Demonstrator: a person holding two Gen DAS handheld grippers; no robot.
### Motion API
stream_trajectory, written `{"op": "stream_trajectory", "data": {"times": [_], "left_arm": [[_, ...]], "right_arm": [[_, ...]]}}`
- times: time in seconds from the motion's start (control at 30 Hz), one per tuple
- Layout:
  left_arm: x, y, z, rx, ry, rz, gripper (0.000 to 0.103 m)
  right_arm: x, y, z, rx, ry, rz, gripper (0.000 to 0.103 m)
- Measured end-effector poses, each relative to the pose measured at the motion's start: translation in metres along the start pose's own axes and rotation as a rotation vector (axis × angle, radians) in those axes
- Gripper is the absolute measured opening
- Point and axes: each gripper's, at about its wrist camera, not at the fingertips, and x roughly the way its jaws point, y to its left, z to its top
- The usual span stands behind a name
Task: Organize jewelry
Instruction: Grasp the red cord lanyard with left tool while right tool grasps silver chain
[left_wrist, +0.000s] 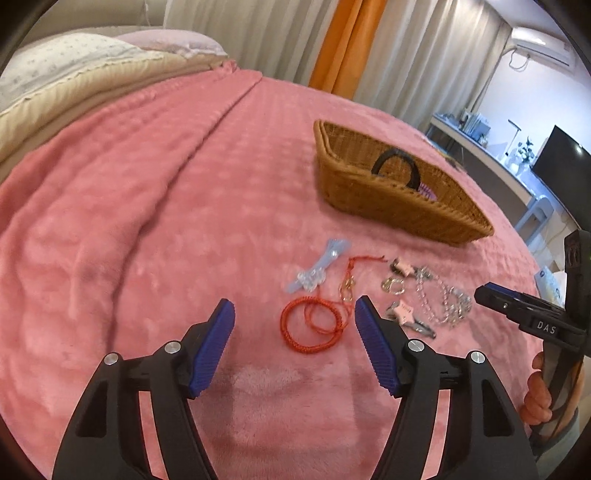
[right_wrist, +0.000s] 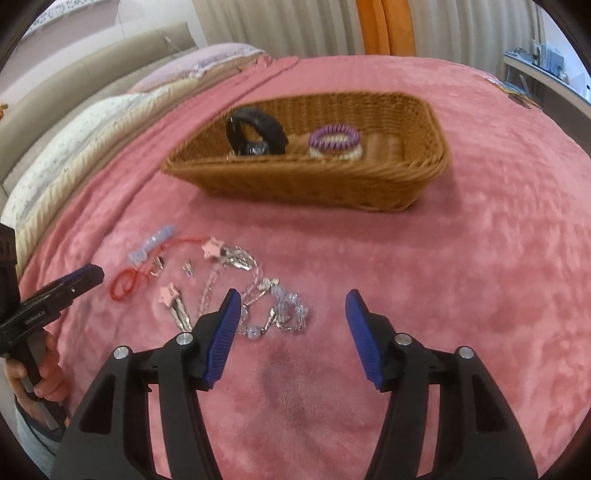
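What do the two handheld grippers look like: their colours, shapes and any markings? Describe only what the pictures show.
Each is a black plastic frame with silver pivot bolts and two fingers tipped with ribbed blue pads. The right gripper carries white lettering reading DAS; the left gripper bears small pale lettering, too blurred to read. No cables or sleeves show.

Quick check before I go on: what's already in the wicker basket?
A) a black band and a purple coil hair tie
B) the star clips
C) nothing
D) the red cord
A: the right wrist view shows the black band and the purple coil hair tie inside the wicker basket.
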Motion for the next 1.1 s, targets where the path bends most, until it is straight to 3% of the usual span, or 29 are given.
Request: {"op": "stream_trajectory", "data": {"times": [0.3, 0.43, 0.5, 0.57, 0.63, 0.83, 0.9, 0.93, 1.1], "left_arm": [[0.017, -0.01, -0.004, 0.042, 0.057, 0.056, 0.063], [0.024, -0.021, -0.004, 0.089, 0.063, 0.107, 0.05], [0.026, -0.026, -0.006, 0.116, 0.064, 0.13, 0.034], [0.026, -0.029, -0.007, 0.128, 0.065, 0.125, 0.012], [0.025, -0.028, -0.007, 0.128, 0.062, 0.118, 0.003], [0.015, -0.031, -0.012, 0.115, 0.035, 0.052, 0.003], [0.01, -0.034, -0.014, 0.114, 0.028, 0.029, 0.003], [0.008, -0.036, -0.015, 0.112, 0.027, 0.018, 0.003], [-0.001, -0.047, -0.025, 0.122, 0.029, -0.031, 0.003]], "right_arm": [[0.02, 0.011, 0.004, -0.057, 0.043, -0.046, 0.043], [0.023, 0.019, 0.003, -0.106, 0.041, -0.08, 0.019], [0.02, 0.02, 0.002, -0.114, 0.033, -0.069, 0.014], [0.015, 0.019, 0.0, -0.106, 0.023, -0.057, 0.014], [0.01, 0.016, 0.0, -0.094, 0.009, -0.039, 0.014], [-0.018, 0.006, 0.0, -0.05, -0.031, 0.003, 0.013], [-0.028, 0.004, -0.001, -0.046, -0.042, -0.001, 0.013], [-0.032, 0.003, -0.002, -0.043, -0.047, -0.003, 0.007], [-0.044, -0.011, -0.015, -0.021, -0.043, -0.029, 0.008]]}}
